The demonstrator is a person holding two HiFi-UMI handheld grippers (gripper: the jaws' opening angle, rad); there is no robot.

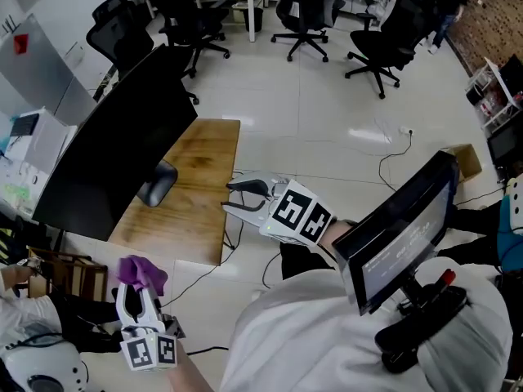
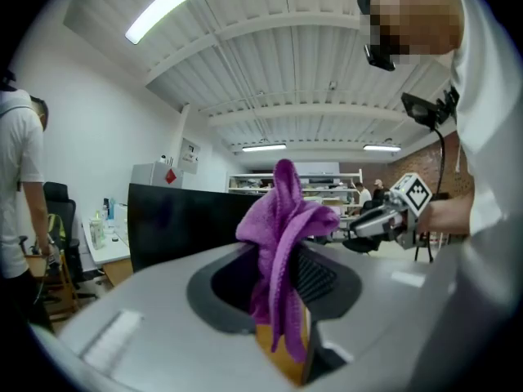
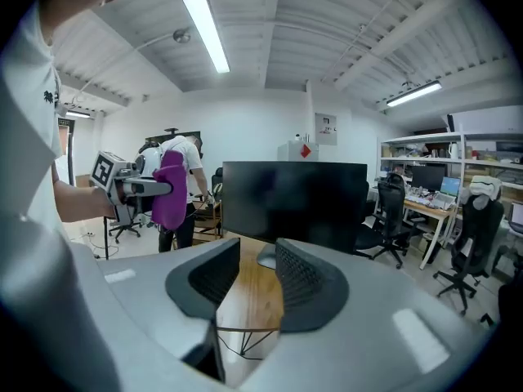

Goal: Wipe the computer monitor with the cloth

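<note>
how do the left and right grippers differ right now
The left gripper is shut on the purple cloth; the right gripper has its jaws apart with nothing between them. The left gripper is held clear of the wooden desk; the right gripper is beside the desk's edge and points toward the monitor. Both carry a cube with square markers.

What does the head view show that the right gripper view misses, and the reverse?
Only the head view shows the right gripper's marker cube and the small screen at the person's chest. Only the right gripper view shows the ceiling light and looks at the monitor level and front-on. Both show the dark monitor on the wooden desk, and the purple cloth clamped in the left gripper.
</note>
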